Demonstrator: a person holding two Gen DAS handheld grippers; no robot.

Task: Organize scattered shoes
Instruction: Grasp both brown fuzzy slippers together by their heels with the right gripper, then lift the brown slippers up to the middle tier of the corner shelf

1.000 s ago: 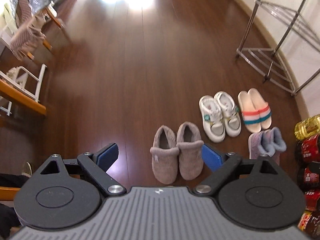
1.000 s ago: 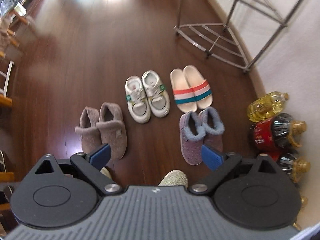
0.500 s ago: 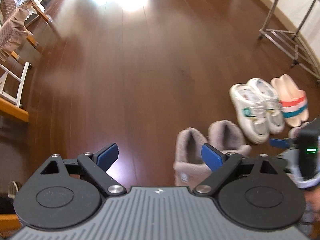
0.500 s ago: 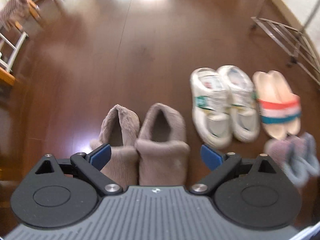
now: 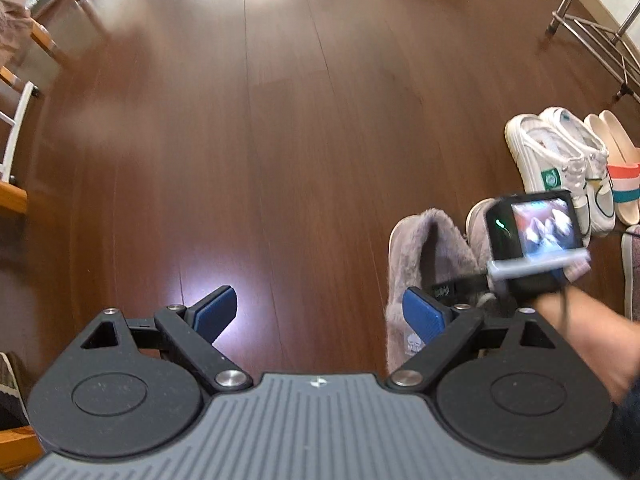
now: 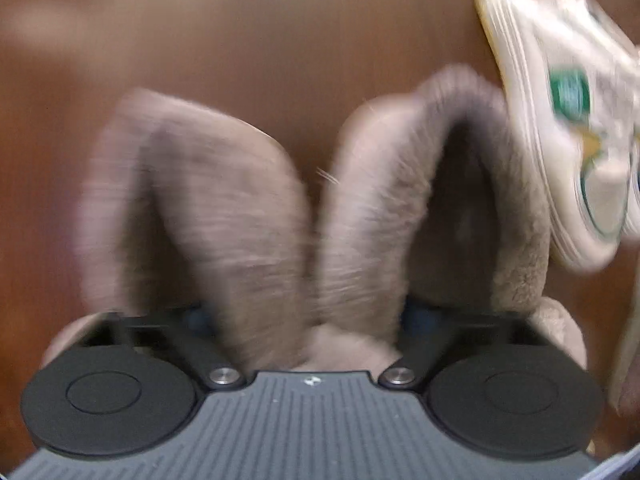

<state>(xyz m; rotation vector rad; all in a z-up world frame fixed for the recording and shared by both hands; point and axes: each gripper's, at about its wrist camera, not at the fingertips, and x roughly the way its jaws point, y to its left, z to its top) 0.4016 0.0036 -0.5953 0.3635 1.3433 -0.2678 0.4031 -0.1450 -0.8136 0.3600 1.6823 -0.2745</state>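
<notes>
1. On the wooden floor (image 5: 280, 140), the grey fuzzy slippers (image 6: 312, 208) lie side by side, lengthwise away from the camera.
2. The right gripper (image 6: 308, 316) points down, its fingers closing around their adjoining inner walls.
3. The left gripper (image 5: 320, 312) hangs open, empty.

No text, brand or number can be read in full.

- White sneaker (image 5: 548, 160): a green square patch on its side carries a round white emblem; its lettering is too small to read.
- Grey plush slipper (image 5: 420, 264): a pale logo near the toe shows blurred letters, possibly starting "MI"; the rest cannot be told.
- In the right wrist view, motion blur makes the sneaker's green patch (image 6: 570, 90) unreadable.
</notes>
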